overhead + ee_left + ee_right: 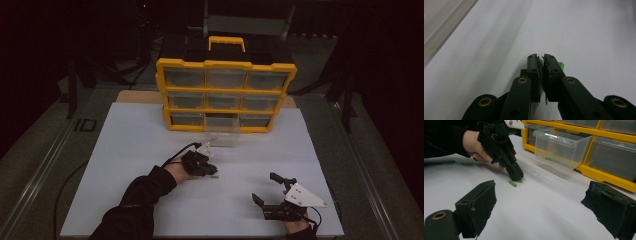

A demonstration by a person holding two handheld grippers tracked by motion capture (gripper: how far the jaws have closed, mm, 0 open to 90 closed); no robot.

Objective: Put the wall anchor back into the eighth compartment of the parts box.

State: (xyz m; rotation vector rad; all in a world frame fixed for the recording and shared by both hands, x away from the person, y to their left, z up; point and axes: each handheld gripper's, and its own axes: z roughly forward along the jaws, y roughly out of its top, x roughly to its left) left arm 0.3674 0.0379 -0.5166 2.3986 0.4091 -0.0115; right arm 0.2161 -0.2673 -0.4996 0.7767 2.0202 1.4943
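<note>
My left gripper (pixel 212 172) points down at the white board, near its middle. Its jaws stand almost together, with a small green piece (pixel 539 60) showing in the slit between the pads. More green (pixel 561 65) sticks out beside one jaw. In the right gripper view the left gripper (pixel 515 177) touches the board, a short green piece (pixel 512 183) lies just in front of its tips, and a second green bit (pixel 520 180) lies beside them. My right gripper (pixel 265 187) rests near the front right, open and holding nothing, its jaws (pixel 544 202) wide apart.
A yellow drawer organizer (pixel 226 64) with clear drawers stands at the back of the white board (pixel 140 200). One clear bottom drawer (pixel 222 136) is pulled out toward me, with something green inside (pixel 550 159). Metal rails run along both sides of the table.
</note>
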